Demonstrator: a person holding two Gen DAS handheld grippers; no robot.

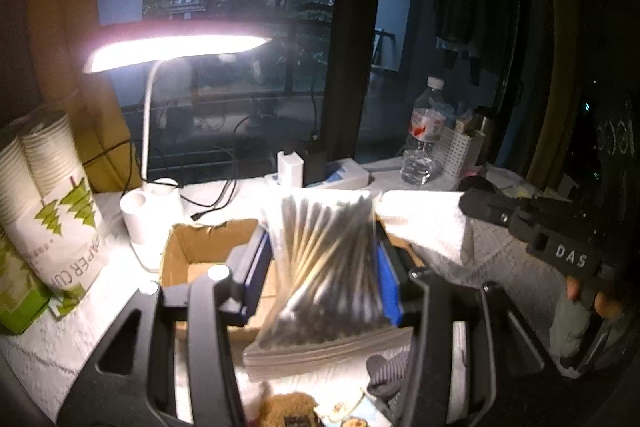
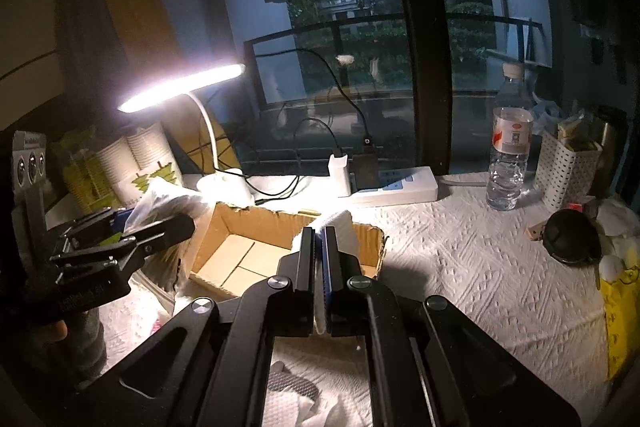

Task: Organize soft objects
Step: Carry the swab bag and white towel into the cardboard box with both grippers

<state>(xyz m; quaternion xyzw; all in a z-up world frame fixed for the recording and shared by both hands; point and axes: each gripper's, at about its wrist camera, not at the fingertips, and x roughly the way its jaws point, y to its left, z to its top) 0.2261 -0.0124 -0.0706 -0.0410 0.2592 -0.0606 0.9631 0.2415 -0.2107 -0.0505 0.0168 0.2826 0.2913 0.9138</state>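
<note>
**So, both hands loaded over the box**

Left wrist: left gripper (image 1: 320, 267) clamps a bag of cotton swabs (image 1: 326, 263) above the cardboard box (image 1: 200, 247).

Right wrist: right gripper (image 2: 319, 259) pinches a white tissue (image 2: 340, 227) at the box rim. I'd lower both well inside before releasing

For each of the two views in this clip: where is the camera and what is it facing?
Left wrist view: on the left gripper, facing the window over the cardboard box; its fingers clamp a clear bag of cotton swabs; the right gripper with a white towel shows at right.
Right wrist view: on the right gripper, facing the same window; its fingers are shut on the towel; the left gripper with the bag shows at left.
Shared: box, desk lamp, water bottle, paper cups.
</note>
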